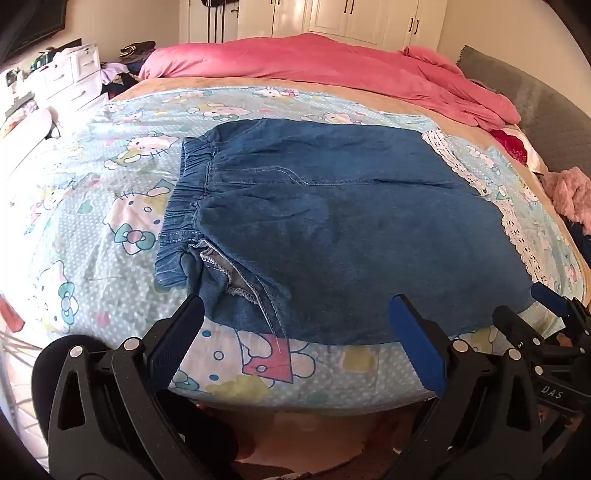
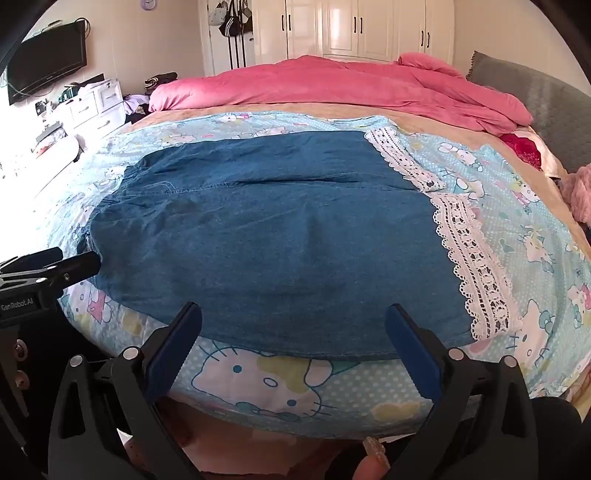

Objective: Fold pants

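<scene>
Nearest me, my left gripper (image 1: pixel 295 314) and my right gripper (image 2: pixel 293 321) both hang with black jaws and blue pads spread wide and nothing between them, just above the near hem of the blue denim pants with white lace cuffs (image 2: pixel 266 236); white lettering "GenRobot.AI" shows on the left gripper's body and "DAS" on the right one's. The pants lie flat across the light-blue cartoon-cat bedsheet (image 2: pixel 288 391), elastic waistband to the left and lace cuffs to the right. Beyond them lies a rumpled pink quilt (image 2: pixel 332 85), then white wardrobe doors (image 2: pixel 351 29), with a white drawer unit (image 2: pixel 96 103) and a black wall television (image 2: pixel 48 61) on the left.
</scene>
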Tool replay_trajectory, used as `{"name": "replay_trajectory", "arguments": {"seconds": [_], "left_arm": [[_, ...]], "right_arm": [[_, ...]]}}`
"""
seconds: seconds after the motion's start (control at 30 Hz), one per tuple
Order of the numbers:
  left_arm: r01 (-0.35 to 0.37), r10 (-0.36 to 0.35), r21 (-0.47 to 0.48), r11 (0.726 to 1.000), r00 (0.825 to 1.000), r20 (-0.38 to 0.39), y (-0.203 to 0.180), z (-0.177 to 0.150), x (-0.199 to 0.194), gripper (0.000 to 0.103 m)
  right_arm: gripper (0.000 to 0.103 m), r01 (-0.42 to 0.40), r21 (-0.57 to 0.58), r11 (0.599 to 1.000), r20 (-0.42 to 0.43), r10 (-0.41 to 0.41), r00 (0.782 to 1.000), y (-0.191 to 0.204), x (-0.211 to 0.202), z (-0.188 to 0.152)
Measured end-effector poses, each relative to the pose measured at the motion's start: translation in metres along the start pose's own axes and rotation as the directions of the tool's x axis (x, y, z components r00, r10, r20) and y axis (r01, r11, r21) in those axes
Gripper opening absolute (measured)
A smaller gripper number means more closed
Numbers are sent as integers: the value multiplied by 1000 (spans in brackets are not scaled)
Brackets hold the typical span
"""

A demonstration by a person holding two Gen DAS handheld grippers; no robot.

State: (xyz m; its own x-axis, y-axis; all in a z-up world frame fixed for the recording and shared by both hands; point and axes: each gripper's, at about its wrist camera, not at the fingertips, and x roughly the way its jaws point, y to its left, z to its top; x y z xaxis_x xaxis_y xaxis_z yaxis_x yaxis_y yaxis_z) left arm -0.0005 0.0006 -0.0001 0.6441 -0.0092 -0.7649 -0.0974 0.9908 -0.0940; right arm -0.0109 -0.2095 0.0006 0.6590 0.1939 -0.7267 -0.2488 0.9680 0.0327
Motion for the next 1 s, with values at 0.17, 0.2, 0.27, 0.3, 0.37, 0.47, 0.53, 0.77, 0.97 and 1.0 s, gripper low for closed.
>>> {"name": "replay_trajectory", "arguments": {"seconds": [0.17,0.2,0.27,0.3,0.37,0.47,0.53,0.77,0.97,1.0], "left_arm": [[10,-10,-5,1000,1000,-2,-1,-1,-2,94],[11,-11,-5,1000,1000,-2,-1,-1,-2,94],[15,-15,-11,1000,1000,-1,0,0,-3,94],[6,-6,10,1000,1000,-4,-5,1,3,94],[6,-6,9,1000,1000,-4,-6,2,4,94],[10,-10,11,1000,1000,2,-6,0,1,94],[12,-12,12,1000,1000,3,-5,-1,0,94],[15,-15,12,1000,1000,3,-4,-2,1,94],[16,-16,12,1000,1000,3,-5,-2,1,94],[16,-16,13,1000,1000,4,-5,-2,1,94]], "right_arm": [[99,-3,-1,1000,1,3,1000,-1,-1,1],[99,-2,-2,1000,-1,2,1000,-2,-1,2],[99,-6,2,1000,1,6,1000,-11,-2,-2],[99,-5,2,1000,0,5,1000,-13,-2,-3],[99,4,-6,1000,-7,-4,1000,-6,-2,0],[99,18,-21,1000,-5,-19,1000,4,0,-2],[99,20,-23,1000,-4,-20,1000,5,0,-2],[99,24,-23,999,0,-24,1000,3,0,-2],[99,29,-28,999,1,-29,1000,4,0,-2],[99,30,-29,999,0,-30,1000,5,1,-2]]}}
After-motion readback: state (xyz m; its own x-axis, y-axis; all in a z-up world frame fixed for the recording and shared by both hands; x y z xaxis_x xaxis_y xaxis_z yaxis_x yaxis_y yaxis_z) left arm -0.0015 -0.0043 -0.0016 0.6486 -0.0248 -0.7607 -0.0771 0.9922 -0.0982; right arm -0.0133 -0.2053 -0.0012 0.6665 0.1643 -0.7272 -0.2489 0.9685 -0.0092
